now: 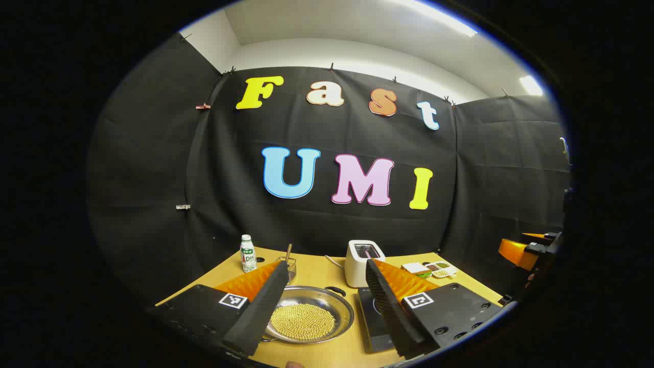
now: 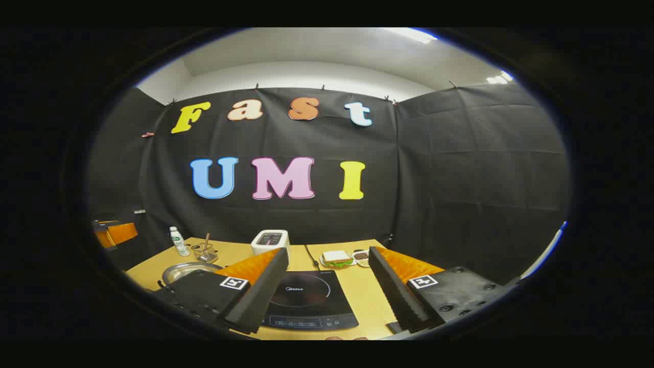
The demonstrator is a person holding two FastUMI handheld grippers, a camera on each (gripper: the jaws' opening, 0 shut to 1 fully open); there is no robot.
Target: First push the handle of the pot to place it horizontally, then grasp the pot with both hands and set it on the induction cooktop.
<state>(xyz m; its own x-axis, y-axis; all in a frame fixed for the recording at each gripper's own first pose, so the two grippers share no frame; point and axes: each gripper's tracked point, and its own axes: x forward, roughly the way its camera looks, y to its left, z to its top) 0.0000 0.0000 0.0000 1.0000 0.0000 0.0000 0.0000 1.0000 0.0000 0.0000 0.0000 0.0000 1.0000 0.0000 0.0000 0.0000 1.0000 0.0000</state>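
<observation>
A steel pot (image 1: 345, 308) full of yellow beans sits on the wooden table, straight ahead of my left gripper (image 1: 325, 270), which hovers open above its near side. A small loop handle (image 1: 335, 290) shows on the pot's far rim. The black induction cooktop (image 1: 372, 313) lies just right of the pot. In the right gripper view the cooktop (image 2: 306, 299) is below my right gripper (image 2: 328, 254), which is open and holds nothing. The pot (image 2: 173, 274) is at the left there, partly hidden by a finger.
A white toaster (image 1: 361, 261) stands behind the cooktop. A small bottle (image 1: 248, 253) and a wire basket (image 1: 291, 267) are at the back left. A sandwich plate (image 2: 336, 258) and small dishes (image 2: 361, 255) are at the back right. The table's edge runs close on the right.
</observation>
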